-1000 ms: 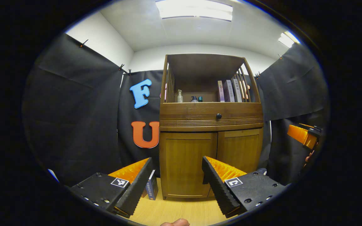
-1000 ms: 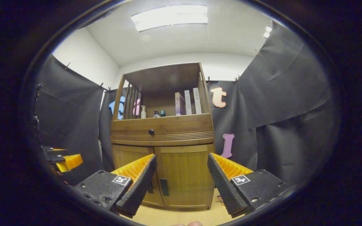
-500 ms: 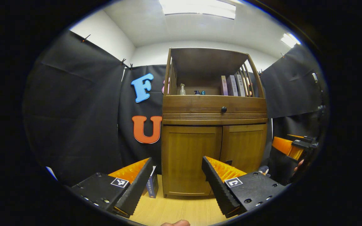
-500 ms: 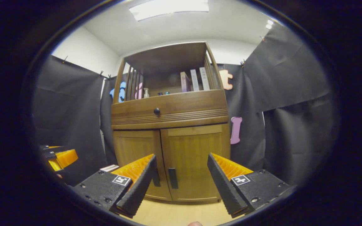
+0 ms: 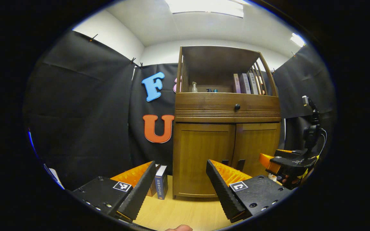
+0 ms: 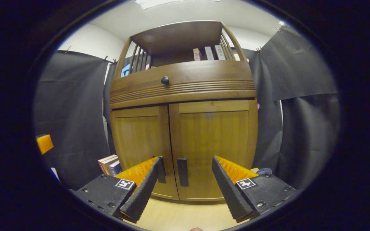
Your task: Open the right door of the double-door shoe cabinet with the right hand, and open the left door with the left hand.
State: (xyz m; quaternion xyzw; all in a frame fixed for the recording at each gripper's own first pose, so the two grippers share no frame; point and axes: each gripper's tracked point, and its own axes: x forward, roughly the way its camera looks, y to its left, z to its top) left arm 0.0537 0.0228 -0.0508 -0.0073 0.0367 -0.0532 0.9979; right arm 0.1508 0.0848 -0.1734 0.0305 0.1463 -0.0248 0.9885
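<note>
Left gripper view: the left claw [image 5: 180, 179] is spread apart with nothing between its fingers, held short of the shoe cabinet [image 5: 226, 106]. Both cabinet doors are closed; the left door [image 5: 203, 157] stands straight ahead of the claw, and the right door [image 5: 255, 146] sits beside it. Books [image 5: 160, 186] stand on the wooden floor [image 5: 178, 215] just left of the cabinet's base. To the right of the cabinet, the right claw [image 5: 270, 162] shows farther off, near the right door.

Right gripper view: the right claw [image 6: 186, 179] is also spread apart and empty, close in front of the cabinet [image 6: 185, 89]. The dark handle [image 6: 182, 172] of the right door [image 6: 214, 141] lies between the fingers but untouched. The left door [image 6: 138, 138] is shut too.
</note>
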